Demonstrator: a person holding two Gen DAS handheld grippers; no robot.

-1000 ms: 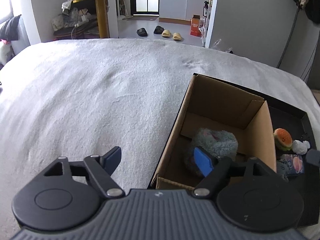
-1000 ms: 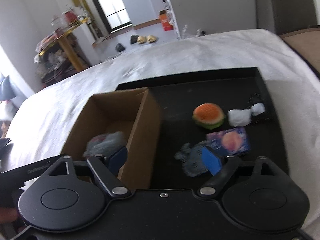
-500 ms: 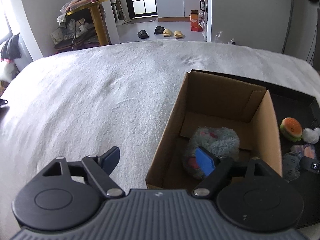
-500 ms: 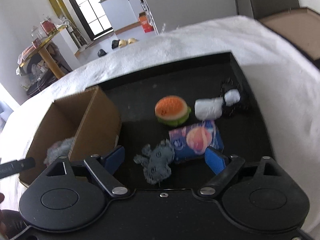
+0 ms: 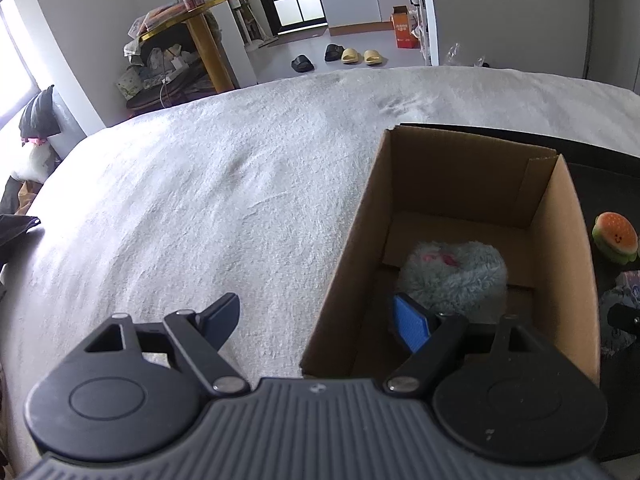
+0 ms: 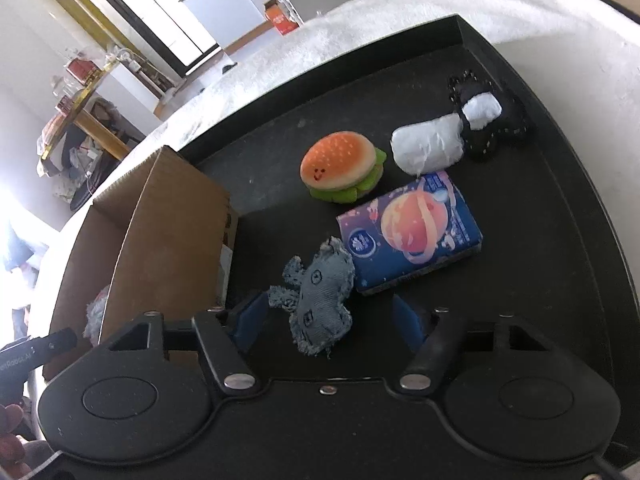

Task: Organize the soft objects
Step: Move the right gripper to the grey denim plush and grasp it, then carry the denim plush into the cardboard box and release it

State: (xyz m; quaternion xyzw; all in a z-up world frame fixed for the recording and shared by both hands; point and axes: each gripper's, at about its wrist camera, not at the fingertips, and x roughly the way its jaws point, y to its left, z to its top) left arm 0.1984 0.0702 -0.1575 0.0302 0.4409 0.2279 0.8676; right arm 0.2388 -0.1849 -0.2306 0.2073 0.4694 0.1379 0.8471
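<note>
While hanging over the near left corner of the box point(image 5: 448, 216), left gripper point(image 5: 316, 316) spread wide, pinching nothing: one finger outside the box over the white blanket point(image 5: 200, 208), the other inside. Grey fluffy toy point(image 5: 456, 272) on the box floor, toward the near end. Burger toy point(image 5: 614, 236) right of the box, on the black tray point(image 5: 600, 184). Seen from the right wrist, right gripper point(image 6: 326, 320) just narrowing around the denim toy point(image 6: 320, 300), which lies between the pads on the tray right of the box point(image 6: 168, 240); left pad at the toy's frayed edge, contact unclear, right pad clear of it. Planet pack point(image 6: 412, 232) touching the denim toy on the side away from the box, burger toy point(image 6: 344, 166) beyond, then white roll point(image 6: 426, 146) and black pouch point(image 6: 492, 120).
</note>
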